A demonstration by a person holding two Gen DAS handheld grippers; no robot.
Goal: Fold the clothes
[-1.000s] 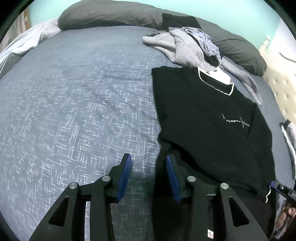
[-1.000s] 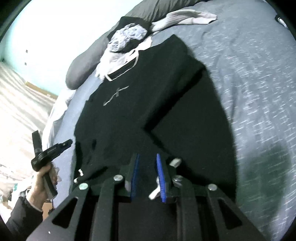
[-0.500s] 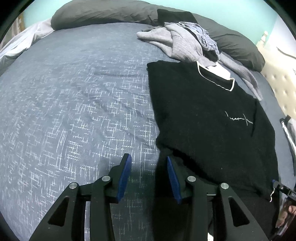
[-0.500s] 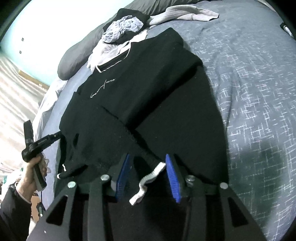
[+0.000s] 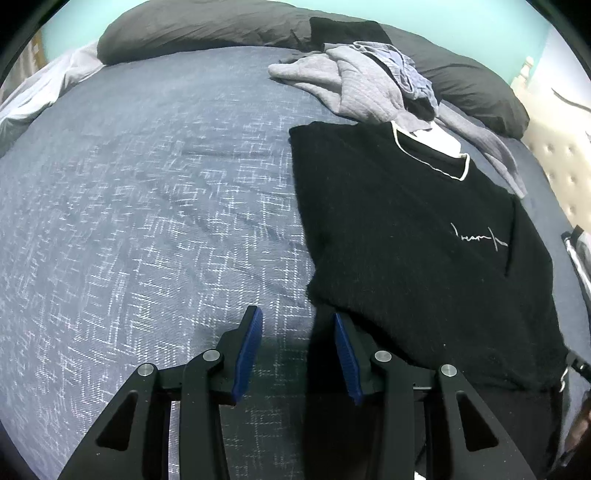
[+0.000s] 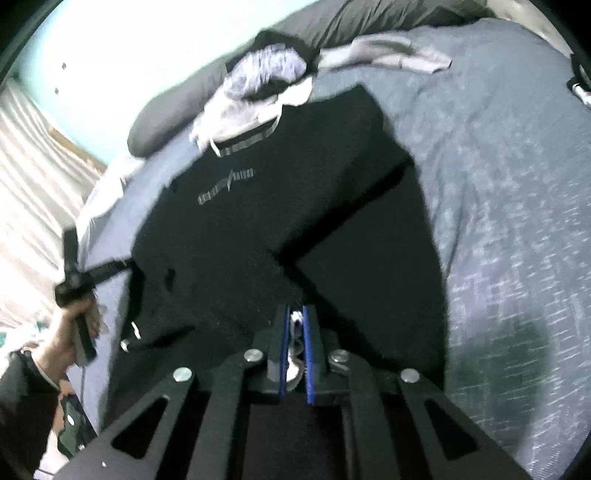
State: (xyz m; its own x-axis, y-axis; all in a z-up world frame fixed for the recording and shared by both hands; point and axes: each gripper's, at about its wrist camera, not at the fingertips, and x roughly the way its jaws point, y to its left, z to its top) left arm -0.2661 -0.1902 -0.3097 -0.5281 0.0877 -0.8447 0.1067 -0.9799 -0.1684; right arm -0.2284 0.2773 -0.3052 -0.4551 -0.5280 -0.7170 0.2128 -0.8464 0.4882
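Count per kind:
- black knit sweater with white neck trim (image 5: 413, 236): one, flat on bed
- dark grey pillows (image 5: 207, 29): two
- blue-grey crosshatch bedspread (image 5: 147, 206): one
- loose garment heap (image 5: 369, 81): one; piece count cannot be told
- two-finger black grippers with blue pads (image 5: 297, 354): two

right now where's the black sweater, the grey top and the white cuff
black sweater (image 5: 406, 236), left wrist view, middle of its chest
grey top (image 5: 354, 88), left wrist view, its bunched body
white cuff (image 6: 295, 318), right wrist view, pinched between the fingers
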